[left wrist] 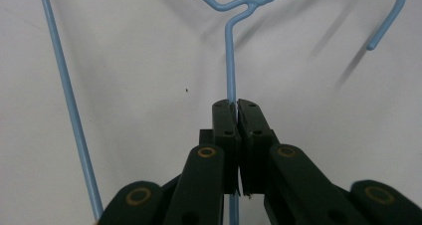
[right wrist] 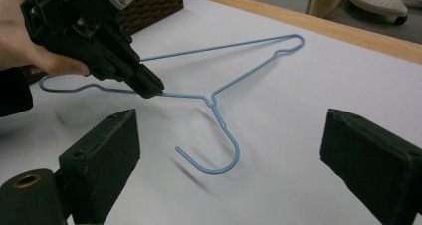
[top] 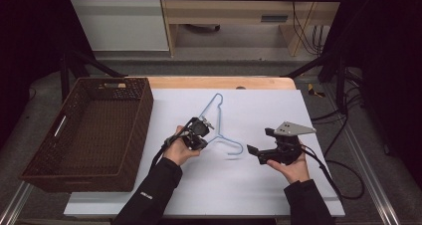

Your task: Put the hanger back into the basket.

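A light-blue wire hanger (top: 219, 116) lies on the white board, its hook pointing toward the near right. My left gripper (top: 205, 128) is shut on one of its shoulder wires, close to the twisted neck. In the left gripper view the black jaws (left wrist: 237, 105) pinch the thin wire (left wrist: 230, 60) between them. The right gripper view shows the left gripper (right wrist: 149, 88) clamping the hanger (right wrist: 249, 72), with the hook end raised slightly above its shadow. My right gripper (top: 260, 141) hovers open just right of the hook, its wide-apart pads (right wrist: 104, 150) framing the hook with nothing held.
A dark brown wicker basket (top: 146, 110) stands empty on the left, against the white board (top: 259, 185). The wooden table edge (top: 219, 82) runs behind the board. Cables trail off to the right. The basket's corner (right wrist: 149, 6) shows behind the left gripper.
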{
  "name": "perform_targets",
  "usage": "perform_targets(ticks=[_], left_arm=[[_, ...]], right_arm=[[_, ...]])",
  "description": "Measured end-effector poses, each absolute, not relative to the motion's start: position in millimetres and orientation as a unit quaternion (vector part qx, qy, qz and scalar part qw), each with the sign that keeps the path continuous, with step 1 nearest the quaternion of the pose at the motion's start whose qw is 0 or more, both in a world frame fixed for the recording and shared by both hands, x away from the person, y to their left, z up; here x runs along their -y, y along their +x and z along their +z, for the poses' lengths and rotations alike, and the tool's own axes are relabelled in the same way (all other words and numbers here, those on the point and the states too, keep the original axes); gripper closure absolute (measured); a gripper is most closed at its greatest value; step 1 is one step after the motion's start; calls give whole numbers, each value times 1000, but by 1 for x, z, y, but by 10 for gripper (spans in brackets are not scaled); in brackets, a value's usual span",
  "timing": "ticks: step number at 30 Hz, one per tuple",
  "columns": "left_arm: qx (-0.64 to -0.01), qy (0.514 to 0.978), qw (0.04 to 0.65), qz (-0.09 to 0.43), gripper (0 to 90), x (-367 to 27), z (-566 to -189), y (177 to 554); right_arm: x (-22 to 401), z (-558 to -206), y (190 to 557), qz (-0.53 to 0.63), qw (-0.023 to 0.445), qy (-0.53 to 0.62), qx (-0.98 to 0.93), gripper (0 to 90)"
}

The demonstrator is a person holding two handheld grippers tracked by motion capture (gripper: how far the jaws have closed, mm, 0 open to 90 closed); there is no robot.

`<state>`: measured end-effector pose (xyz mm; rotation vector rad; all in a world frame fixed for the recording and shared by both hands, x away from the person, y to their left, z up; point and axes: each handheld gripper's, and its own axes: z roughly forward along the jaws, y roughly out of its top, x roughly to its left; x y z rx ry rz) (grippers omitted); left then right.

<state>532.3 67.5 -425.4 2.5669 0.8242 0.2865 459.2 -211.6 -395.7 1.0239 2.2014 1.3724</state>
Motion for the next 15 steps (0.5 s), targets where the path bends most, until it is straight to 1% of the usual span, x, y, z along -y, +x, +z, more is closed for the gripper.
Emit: perform_targets(ticks=[15], left_arm=[[-298,920,228,112,877,-71,-418,527]], right_arm=[[201,-405,466,473,165,361,-787,102]])
